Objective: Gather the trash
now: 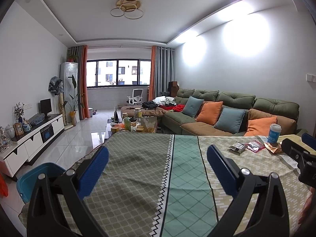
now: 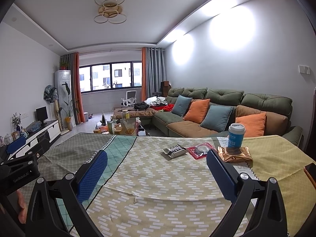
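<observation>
Three wrappers lie on the patterned tablecloth (image 2: 150, 177): a silver one (image 2: 174, 150), a red packet (image 2: 200, 150) and a crumpled bronze one (image 2: 235, 154). A blue and white lidded cup (image 2: 236, 136) stands upright just behind the bronze wrapper. My right gripper (image 2: 157, 153) is open and empty above the cloth, short of the wrappers, with its right finger (image 2: 221, 169) close to the bronze one. My left gripper (image 1: 157, 149) is open and empty over the cloth's left half, with the silver wrapper (image 1: 238, 147) off to its right. A blue bin (image 1: 39, 175) stands on the floor by the table's left edge.
A phone (image 2: 311, 170) lies at the table's right edge, and white printed paper (image 2: 223, 141) lies under the cup. Beyond the table are a cluttered coffee table (image 1: 130, 126), a green sofa (image 1: 237, 106) with cushions, and a white TV cabinet (image 1: 33, 142) on the left.
</observation>
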Demonstrator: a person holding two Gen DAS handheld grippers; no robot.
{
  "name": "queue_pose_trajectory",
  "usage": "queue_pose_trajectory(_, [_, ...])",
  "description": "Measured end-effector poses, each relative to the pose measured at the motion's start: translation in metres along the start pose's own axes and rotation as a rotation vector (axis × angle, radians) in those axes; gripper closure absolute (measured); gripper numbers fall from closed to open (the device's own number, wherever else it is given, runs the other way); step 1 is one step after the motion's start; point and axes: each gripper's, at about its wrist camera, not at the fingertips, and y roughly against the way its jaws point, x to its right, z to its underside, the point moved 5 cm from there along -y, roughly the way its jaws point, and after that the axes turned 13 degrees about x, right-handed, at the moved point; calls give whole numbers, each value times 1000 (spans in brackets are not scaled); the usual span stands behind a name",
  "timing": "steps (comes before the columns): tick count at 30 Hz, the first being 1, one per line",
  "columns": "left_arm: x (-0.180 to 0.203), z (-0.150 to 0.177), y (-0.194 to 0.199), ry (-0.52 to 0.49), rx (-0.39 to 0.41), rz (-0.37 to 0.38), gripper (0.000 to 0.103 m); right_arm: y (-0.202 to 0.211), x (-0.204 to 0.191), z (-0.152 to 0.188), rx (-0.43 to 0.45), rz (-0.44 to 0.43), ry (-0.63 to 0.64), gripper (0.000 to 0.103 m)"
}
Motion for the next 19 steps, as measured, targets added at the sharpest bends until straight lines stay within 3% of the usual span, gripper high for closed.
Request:
queue_pose_trajectory(7, [0, -3, -2, 3, -2, 22, 3, -1, -1, 0, -4, -2, -3, 3])
queue_pose_trajectory(10, [0, 1, -7, -4, -40, 21, 3, -5, -3, 1, -16, -7, -4, 3])
queue_pose_trajectory(16, [-9, 13, -25, 16, -167, 30, 3, -13, 8, 7, -66, -3, -4, 3])
queue_pose_trajectory(19, [-16, 24, -48, 3, -287, 32, 3, -21, 21, 13, -123, 8, -15, 3])
